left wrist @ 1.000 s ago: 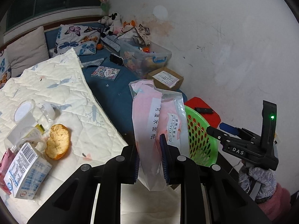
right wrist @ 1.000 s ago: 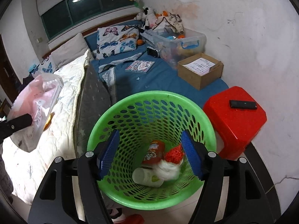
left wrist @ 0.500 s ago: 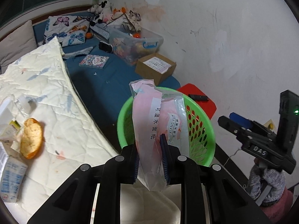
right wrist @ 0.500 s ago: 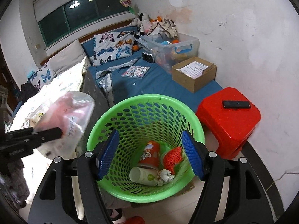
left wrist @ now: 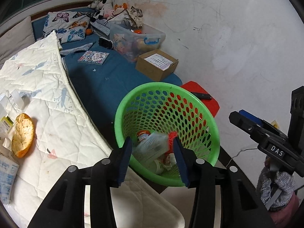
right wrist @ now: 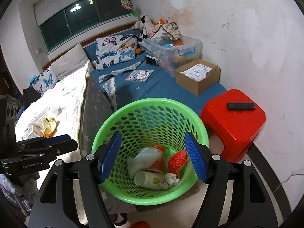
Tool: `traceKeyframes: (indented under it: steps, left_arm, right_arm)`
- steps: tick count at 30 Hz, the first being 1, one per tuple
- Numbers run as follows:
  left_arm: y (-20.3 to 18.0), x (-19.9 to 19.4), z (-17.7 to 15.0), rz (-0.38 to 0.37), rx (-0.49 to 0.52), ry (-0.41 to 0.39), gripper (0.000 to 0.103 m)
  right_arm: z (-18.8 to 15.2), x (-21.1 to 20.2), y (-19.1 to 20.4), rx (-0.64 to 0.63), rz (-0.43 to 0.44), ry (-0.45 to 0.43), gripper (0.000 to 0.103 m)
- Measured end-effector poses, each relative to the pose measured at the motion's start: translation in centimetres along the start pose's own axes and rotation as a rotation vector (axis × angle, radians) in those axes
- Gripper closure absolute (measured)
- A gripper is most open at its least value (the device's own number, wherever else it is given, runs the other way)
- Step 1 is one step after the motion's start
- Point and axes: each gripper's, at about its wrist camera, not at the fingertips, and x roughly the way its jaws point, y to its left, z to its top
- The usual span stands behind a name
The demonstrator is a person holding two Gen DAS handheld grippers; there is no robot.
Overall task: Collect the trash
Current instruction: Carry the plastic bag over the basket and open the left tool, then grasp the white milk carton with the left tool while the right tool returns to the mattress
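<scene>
Plastic bag (left wrist: 152,148) below left claw (left wrist: 153,158)

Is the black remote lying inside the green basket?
No, the black remote lies on top of the red stool, beside the green basket and not in it.

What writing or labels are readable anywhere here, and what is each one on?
"DAS": white letters on the right gripper body, seen from the left wrist view.
"GenRoboLAI", roughly: faint lettering on the left gripper body, seen from the right wrist view.
Too small or blurred to read: the printed sheet in the cardboard box, the booklet cover, the carton on the quilt, and the wrappers in the green basket.
</scene>
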Motion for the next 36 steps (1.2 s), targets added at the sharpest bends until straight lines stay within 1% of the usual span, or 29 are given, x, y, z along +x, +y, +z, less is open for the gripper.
traceKeyframes:
  steps: [6,11,15,23,26,30,31,32,33,36]
  left_arm:
    - [1.6,-1.8,-0.6,0.024,-0.034,-0.022,0.059]
    - [3.6,-4.1,-1.4,0.090,-0.061,-0.053,0.059]
    - [5.2,-6.0,-2.2,0.126,-0.091,-0.084,0.059]
    - [8.7,-10.9,-4.0,0.246,-0.125,-0.157,0.059]
    - [10.3,-12.6,-4.3,0.291,-0.127,-0.180,0.055]
    - [12.7,-14.1,-4.4,0.347,-0.136,-0.192,0.050]
    - [13.1,-14.2,-4.3,0.355,-0.134,-0.190,0.048]
    - [13.7,-14.4,-4.3,0.364,-0.122,-0.182,0.043]
    - [14.0,-14.4,-4.4,0.370,-0.113,-0.176,0.041]
    - [15.0,-14.1,-4.4,0.395,-0.063,-0.140,0.041]
  right_arm:
    - [0.1,-0.2,0.9,-0.012,0.022,0.002,0.033]
    - [0.1,0.1,2.4,-0.034,0.048,0.007,0.033]
    - [0.4,0.7,4.1,-0.062,0.083,0.019,0.032]
    - [0.6,1.7,8.7,-0.152,0.150,0.032,0.030]
    - [0.8,2.3,10.1,-0.175,0.176,0.041,0.030]
    - [0.8,2.8,11.9,-0.199,0.213,0.053,0.030]
    - [0.9,3.0,12.3,-0.207,0.218,0.056,0.030]
    - [0.8,3.2,12.7,-0.214,0.224,0.060,0.030]
    - [0.8,3.4,13.2,-0.221,0.233,0.067,0.030]
    - [0.7,3.9,14.6,-0.245,0.251,0.078,0.030]
